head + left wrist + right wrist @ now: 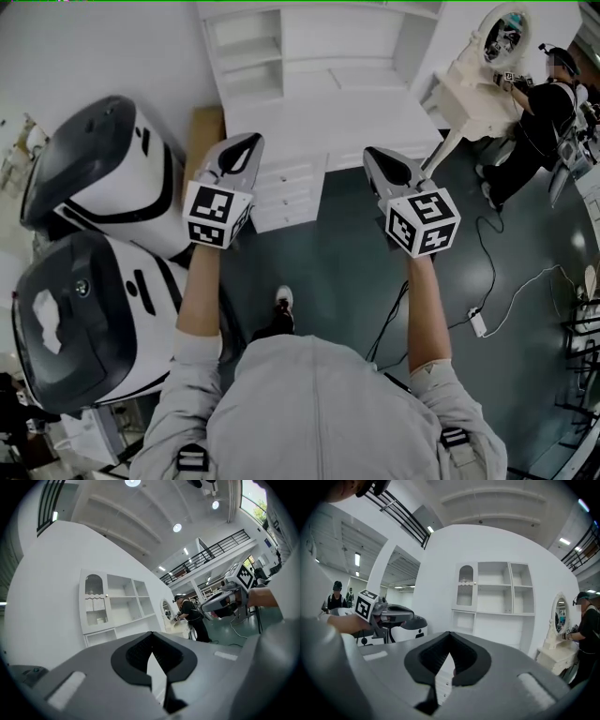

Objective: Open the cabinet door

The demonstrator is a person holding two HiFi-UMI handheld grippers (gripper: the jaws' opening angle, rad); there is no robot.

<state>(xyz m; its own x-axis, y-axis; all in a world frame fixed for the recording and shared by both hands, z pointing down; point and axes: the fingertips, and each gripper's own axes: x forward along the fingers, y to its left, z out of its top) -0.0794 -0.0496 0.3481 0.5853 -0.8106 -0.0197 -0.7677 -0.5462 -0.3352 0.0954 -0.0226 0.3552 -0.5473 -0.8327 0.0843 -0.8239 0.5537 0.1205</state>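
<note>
A white cabinet (309, 56) with open shelves stands ahead against the wall, with drawers (286, 192) below. Its arched glazed door (93, 599) at the upper left is closed, and it also shows in the right gripper view as the door (465, 587). My left gripper (251, 141) and right gripper (372, 153) are held level side by side, pointing at the cabinet from some way off. Both are shut with nothing between the jaws. The left gripper's jaws (152, 648) and the right gripper's jaws (450, 656) meet in their own views.
Two large white-and-black machines (103, 178) (84, 319) stand close on the left, with a cardboard box (202, 136) behind them. A white dressing table with a mirror (478, 84) and another person (544, 112) are at the right. Cables (487, 319) lie on the dark floor.
</note>
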